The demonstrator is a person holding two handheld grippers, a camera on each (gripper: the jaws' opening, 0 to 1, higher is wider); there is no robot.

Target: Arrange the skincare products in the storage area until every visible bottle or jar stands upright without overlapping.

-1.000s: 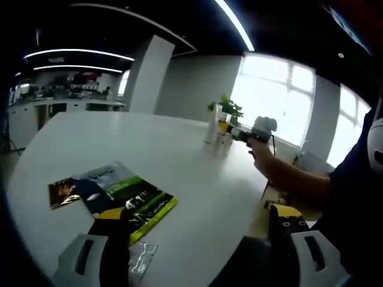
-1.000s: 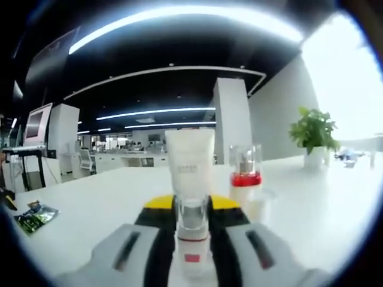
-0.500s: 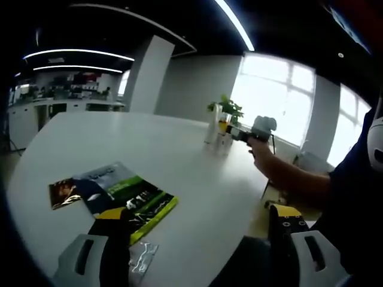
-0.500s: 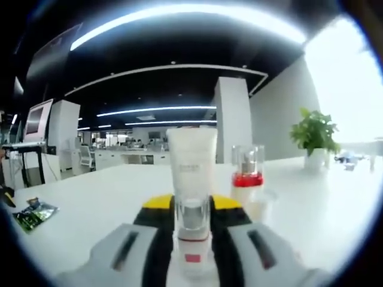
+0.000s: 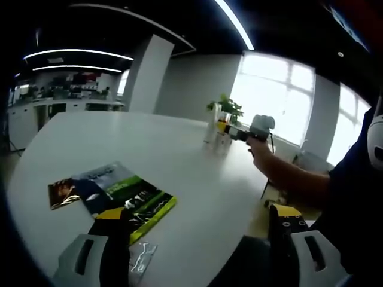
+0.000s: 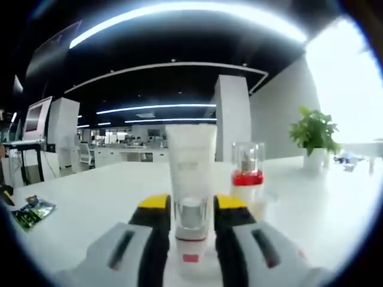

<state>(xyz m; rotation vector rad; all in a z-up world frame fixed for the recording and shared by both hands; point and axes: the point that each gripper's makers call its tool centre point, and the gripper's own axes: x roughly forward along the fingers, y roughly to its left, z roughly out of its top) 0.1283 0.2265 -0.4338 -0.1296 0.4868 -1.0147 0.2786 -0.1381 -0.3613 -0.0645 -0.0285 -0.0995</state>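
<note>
In the right gripper view, the right gripper, with smooth grey plastic jaws, black inner faces and yellow tips, is clenched on a small clear glass bottle with a white base and a red label, held upright between the jaws. Straight ahead, just past the jaw tips, a tall matte white squeeze tube stands on its cap on the glossy white table. Ahead and to the right stands a clear-capped bottle with a red band and white body. Farther right is a green potted plant in a white pot.

In the left gripper view, the left gripper hangs released, jaws wide apart, over the table's near edge. A glossy green magazine lies just ahead of its left jaw. The skincare bottles stand well ahead.
</note>
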